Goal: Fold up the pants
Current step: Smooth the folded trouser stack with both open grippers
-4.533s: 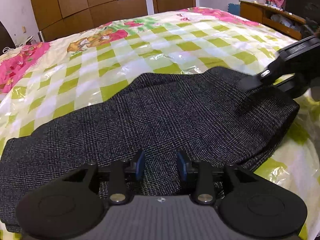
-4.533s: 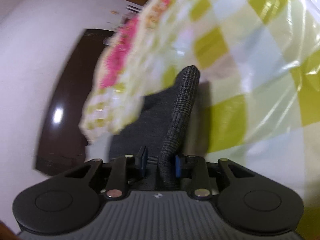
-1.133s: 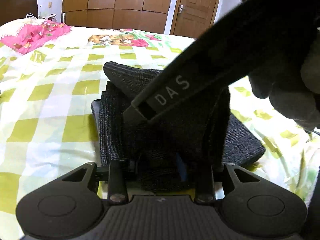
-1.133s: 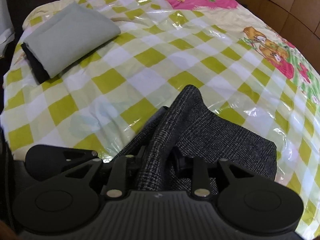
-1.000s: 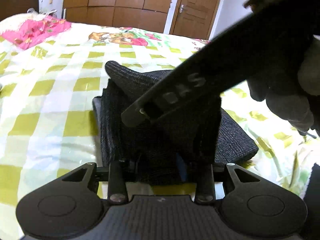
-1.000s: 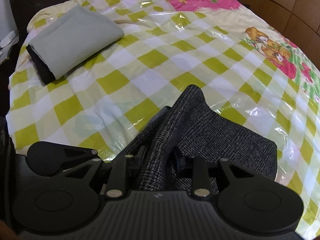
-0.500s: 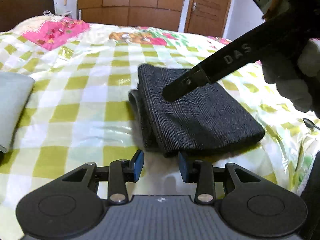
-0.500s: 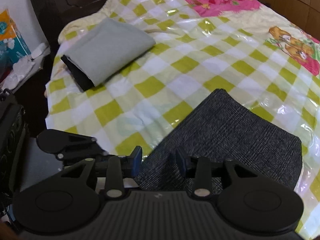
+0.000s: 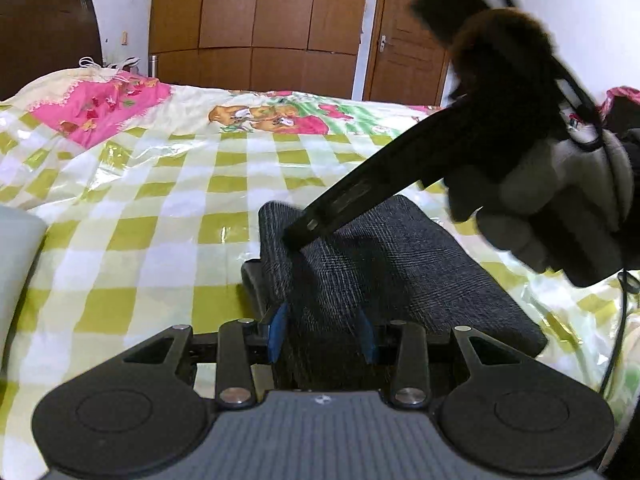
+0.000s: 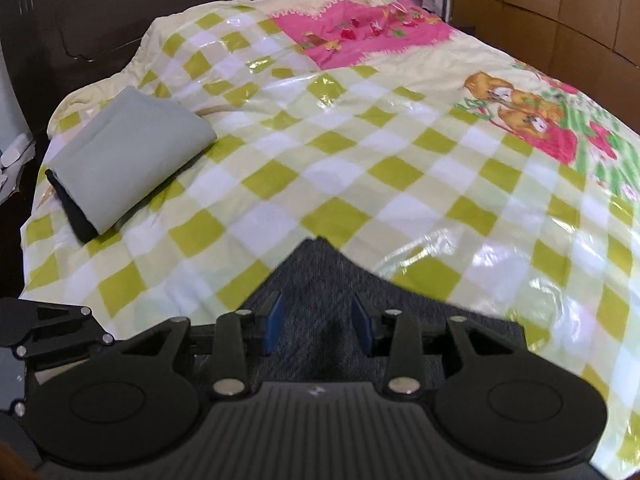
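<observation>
- Left gripper (image 9: pixel 322 332) has its fingers apart around the near edge of the folded pants (image 9: pixel 384 276) on the checked bedspread (image 9: pixel 160 216)
- Right gripper (image 10: pixel 316 322), fingers apart over the pants, crosses the left view
- Farther off lie a folded grey garment (image 10: pixel 128 160) and wooden wardrobe (image 9: pixel 256 28)

L black two-finger gripper (image 9: pixel 322 334): angled down, blue pads apart, straddling edge of folded dark grey woven pants (image 9: pixel 400 264); pinch or not, can't tell. R black gripper (image 10: pixel 317 320): held in grey-gloved hand (image 9: pixel 560 208), jaws just opened, nothing pinched btw them.
</observation>
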`<state>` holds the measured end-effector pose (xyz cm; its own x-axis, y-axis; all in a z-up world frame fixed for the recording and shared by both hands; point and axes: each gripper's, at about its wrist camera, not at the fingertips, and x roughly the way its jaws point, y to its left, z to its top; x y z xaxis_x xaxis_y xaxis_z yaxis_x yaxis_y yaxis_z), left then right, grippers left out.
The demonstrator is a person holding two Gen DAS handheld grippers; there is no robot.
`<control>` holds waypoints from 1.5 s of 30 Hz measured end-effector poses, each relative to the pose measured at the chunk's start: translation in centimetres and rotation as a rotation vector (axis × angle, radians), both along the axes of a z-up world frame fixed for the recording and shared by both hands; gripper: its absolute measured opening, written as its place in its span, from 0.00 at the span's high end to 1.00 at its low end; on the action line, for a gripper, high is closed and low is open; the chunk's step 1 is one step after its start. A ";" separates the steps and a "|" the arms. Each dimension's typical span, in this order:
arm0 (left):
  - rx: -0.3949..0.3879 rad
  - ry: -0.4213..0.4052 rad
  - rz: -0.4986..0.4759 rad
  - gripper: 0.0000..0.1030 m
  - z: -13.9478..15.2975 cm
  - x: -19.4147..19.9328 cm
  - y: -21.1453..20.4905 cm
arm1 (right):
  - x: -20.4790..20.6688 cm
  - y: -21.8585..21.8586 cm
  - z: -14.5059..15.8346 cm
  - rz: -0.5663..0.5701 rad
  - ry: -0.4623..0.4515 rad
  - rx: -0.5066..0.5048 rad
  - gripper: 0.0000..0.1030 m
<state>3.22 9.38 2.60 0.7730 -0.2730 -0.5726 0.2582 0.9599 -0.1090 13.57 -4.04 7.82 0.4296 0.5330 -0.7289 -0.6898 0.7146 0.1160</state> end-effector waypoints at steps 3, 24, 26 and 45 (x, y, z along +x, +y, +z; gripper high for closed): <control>0.045 0.035 0.014 0.53 -1.3 1.3 -0.3 | 1.8 1.3 -1.9 -0.012 0.031 -0.030 0.69; 0.140 0.063 0.034 0.53 -0.6 1.0 -2.1 | 3.2 -3.5 -1.5 -0.118 0.099 0.185 0.70; 0.156 0.061 0.029 0.52 -0.5 0.8 -2.5 | 1.9 -5.8 -1.0 -0.144 0.091 0.196 0.70; 0.296 0.120 0.031 0.50 -0.9 1.6 -4.6 | -7.7 -15.9 -5.3 -0.328 0.164 0.220 0.67</control>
